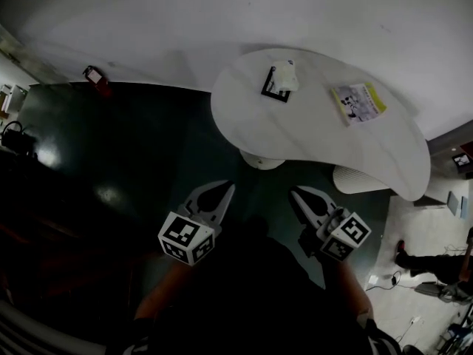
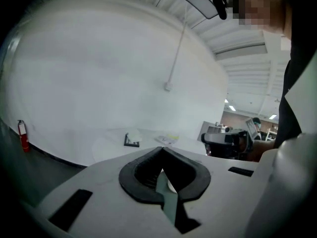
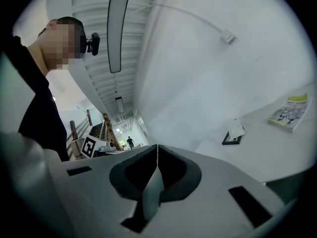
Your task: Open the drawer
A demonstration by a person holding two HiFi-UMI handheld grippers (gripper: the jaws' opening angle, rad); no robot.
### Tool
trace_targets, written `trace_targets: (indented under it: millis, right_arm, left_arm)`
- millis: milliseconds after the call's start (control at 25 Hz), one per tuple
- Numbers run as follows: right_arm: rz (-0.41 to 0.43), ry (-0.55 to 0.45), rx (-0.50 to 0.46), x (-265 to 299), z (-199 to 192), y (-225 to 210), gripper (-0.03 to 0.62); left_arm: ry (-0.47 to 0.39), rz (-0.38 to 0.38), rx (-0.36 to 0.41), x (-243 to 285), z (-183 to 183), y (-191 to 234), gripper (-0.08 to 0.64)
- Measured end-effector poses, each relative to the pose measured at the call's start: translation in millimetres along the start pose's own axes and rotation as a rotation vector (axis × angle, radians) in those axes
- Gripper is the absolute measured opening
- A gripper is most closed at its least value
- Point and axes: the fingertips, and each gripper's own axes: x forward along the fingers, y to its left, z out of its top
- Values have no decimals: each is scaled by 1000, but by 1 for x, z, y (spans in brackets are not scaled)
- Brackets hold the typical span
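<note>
No drawer shows in any view. In the head view both grippers hang over the dark floor in front of a white curved table (image 1: 318, 143). My left gripper (image 1: 230, 187) is shut with nothing between its jaws; in its own view the left gripper (image 2: 162, 150) points toward the table (image 2: 106, 145). My right gripper (image 1: 293, 191) is also shut and empty; in its own view the right gripper (image 3: 157, 148) points along the white wall, with the table (image 3: 277, 152) at its right.
On the table lie a black-framed tray with a white packet (image 1: 278, 82) and a booklet (image 1: 358, 102). A red fire extinguisher (image 1: 96, 78) stands by the wall at left. A white seat (image 1: 360, 179) sits under the table's right side. Cables and shoes lie at lower right.
</note>
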Motion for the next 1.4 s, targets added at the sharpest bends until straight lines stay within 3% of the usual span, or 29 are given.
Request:
trace_targets:
  millis: [240,520,680,840,1000,1160,1400]
  right_arm:
    - [-89,-17,41,15,-2,-10,17]
    - [-151,36,-15,56,-18,-22,17]
    - [-162,29,-27,73,-24,-26,17]
    - [-121,11,-36,75,-38,-25,17]
    - [-68,-3,-50,78,-52,-34,17]
    - [-94,-1,-121,85,-85,-62,17]
    - [-47,17,-159,100,-158,-90,17]
  left_arm:
    - [47,-142,44,28,1,2,12]
    - [61,-255,62,39,-3,38,12]
    - [82,-268,125,44,-13,59,12]
    - [54,-257,163,48,-19,59,12]
    - [36,-246,143,60,-44,61,12]
    - [57,-276,143,81,-91,69,12]
    - [17,-325,255,112,-150,85,12]
